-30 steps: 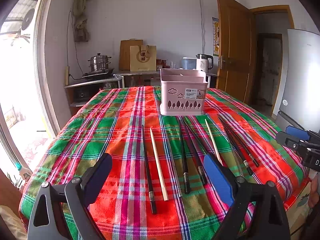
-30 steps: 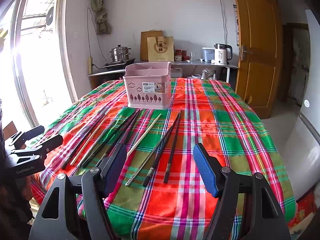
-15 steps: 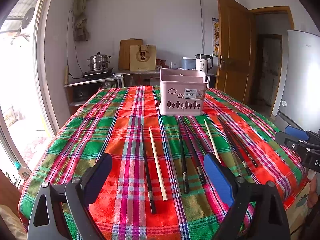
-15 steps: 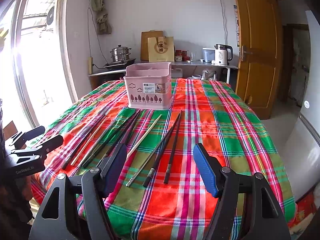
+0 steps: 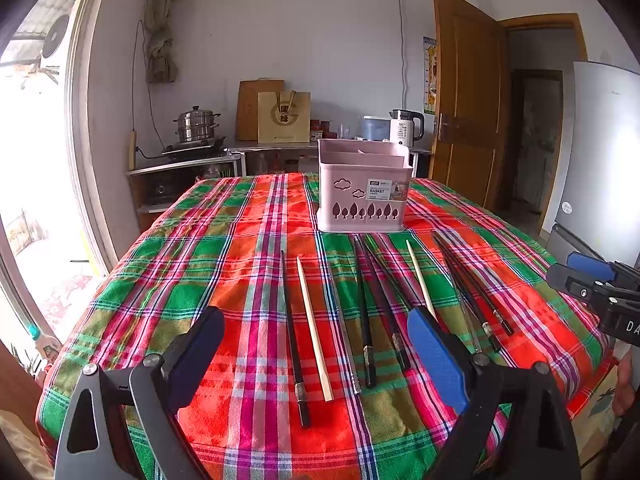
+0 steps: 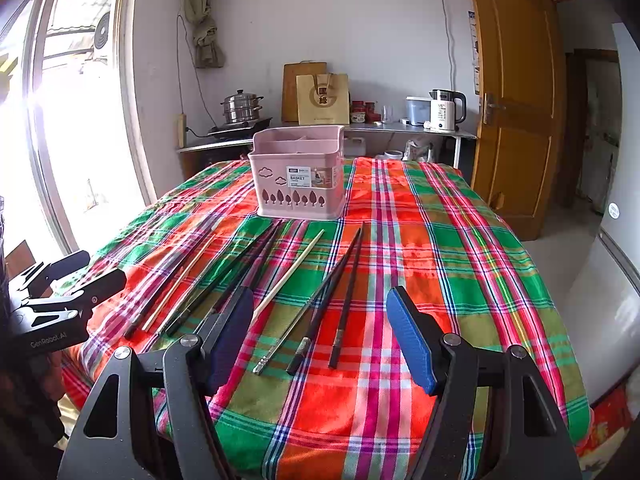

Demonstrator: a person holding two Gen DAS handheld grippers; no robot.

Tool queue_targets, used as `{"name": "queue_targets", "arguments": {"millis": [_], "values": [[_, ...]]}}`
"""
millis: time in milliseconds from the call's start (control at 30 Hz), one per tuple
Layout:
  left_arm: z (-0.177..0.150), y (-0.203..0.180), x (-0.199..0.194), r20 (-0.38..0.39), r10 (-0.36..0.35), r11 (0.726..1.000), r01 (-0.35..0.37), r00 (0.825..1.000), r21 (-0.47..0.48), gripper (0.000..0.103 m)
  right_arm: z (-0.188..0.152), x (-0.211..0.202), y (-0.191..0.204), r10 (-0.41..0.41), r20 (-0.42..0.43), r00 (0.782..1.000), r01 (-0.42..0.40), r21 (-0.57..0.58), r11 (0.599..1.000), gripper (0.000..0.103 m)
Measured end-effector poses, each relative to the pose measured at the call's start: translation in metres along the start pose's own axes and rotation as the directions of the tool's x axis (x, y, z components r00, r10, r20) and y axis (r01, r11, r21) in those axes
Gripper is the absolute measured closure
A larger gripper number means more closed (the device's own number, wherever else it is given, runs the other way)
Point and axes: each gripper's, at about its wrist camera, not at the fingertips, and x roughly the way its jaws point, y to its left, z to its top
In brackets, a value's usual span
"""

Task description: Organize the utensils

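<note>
Both tools are held low at the near edge of the table (image 5: pixel 192 248), each with its jaws spread wide and nothing between them: the left tool (image 5: pixel 316 352) and the right tool (image 6: pixel 320 340). The chopsticks (image 5: pixel 362 304) are laid loose on the plaid cloth in a rough row, and none has yet been placed in the pink basket (image 5: pixel 364 196), which stands upright beyond their far tips, toward the middle of the table. Every stick is laid with its long axis running away from the tools toward the basket, so each is pointed nearly along the fingers rather than across them. In the left view a black stick (image 5: pixel 292 332) and a pale stick (image 5: pixel 313 328) are seen just ahead, within the open span, with darker ones to the right. In the right view a black pair (image 6: pixel 340 296) is seen directly ahead between the pads, a pale stick (image 6: pixel 290 274) just left of it, and the rest fanned further left. Each tool is thus judged nearer its own side's sticks. A grasp across a stick's width, closed near its near end, is judged to be needed first.
</note>
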Motion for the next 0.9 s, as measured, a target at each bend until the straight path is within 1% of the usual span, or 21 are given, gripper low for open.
{"name": "queue_targets", "arguments": {"millis": [900], "values": [[-0.0023,-0.0016,-0.0026,0.003,-0.005,1.000,0.005,1.000,0.002,0.010,-0.0012,0.0005,-0.0007,0.001,-0.003,1.000,-0.001,0.000,1.000,0.034]]}}
